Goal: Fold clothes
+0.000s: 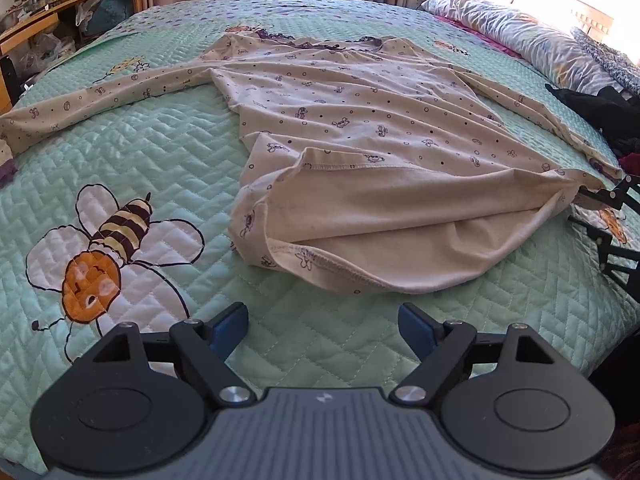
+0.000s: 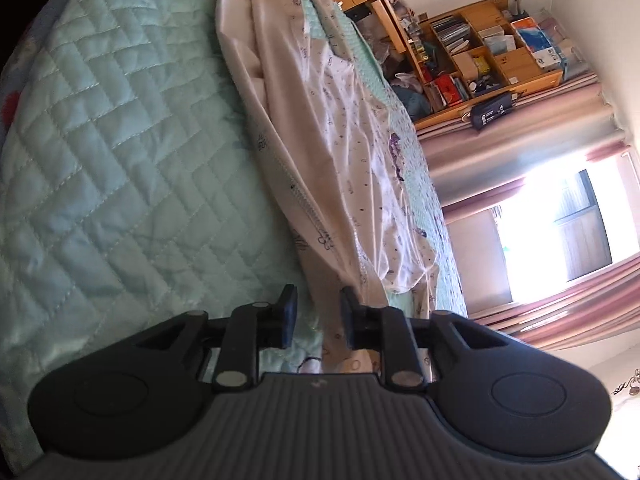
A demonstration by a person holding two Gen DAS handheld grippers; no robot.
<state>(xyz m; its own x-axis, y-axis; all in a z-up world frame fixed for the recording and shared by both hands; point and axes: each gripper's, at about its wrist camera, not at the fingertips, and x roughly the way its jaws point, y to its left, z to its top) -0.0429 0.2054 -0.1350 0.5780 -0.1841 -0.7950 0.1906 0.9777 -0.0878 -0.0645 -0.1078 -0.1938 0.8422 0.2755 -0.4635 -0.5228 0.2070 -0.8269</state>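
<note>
The nightshirt is cream with small purple prints and dots. The quilted bedspread is mint green, bearing a striped orange-faced bee.

Ahead of my left gripper, jaws wide, I see bare quilt right up to the turned-back hem of the nightshirt, which blocks straight ahead; left of the jaws the quilt is free out to the sleeve. Between the right gripper jaws a strip of that cloth runs, with bare quilt on their left side. Right of the left jaws, dark clothes crowd the edge.
</note>
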